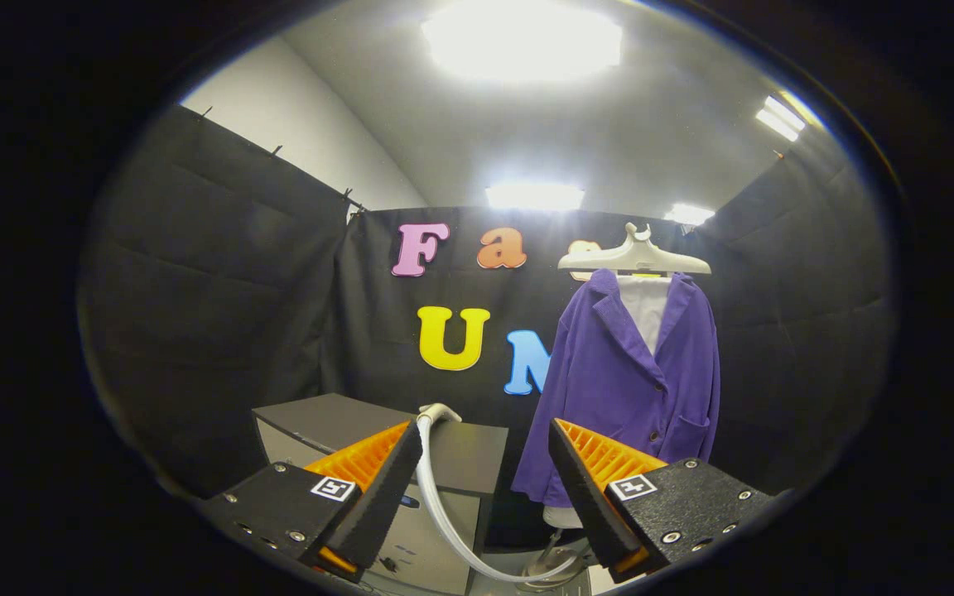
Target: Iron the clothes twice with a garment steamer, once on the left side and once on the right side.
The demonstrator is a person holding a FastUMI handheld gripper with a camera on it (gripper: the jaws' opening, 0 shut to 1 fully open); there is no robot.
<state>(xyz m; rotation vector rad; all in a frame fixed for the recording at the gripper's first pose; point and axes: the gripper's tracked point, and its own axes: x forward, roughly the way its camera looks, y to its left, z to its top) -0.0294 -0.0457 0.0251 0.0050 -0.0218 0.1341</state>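
**Gripper spread, nothing held**

The orange-and-black two-finger gripper [485, 463] is spread wide with nothing between its fingers. Beyond the right finger, a purple fabric jacket [626, 381] hangs on a white plastic hanger [634, 258]. A white curved steamer hose [444, 497] runs beside the grey cabinet [460, 451].

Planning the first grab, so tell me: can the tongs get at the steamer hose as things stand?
Probably yes. The tongs stand open with nothing held, and the white hose curves through the gap just ahead of them, beside the grey cabinet. Nothing lies between. The purple jacket hangs farther off.
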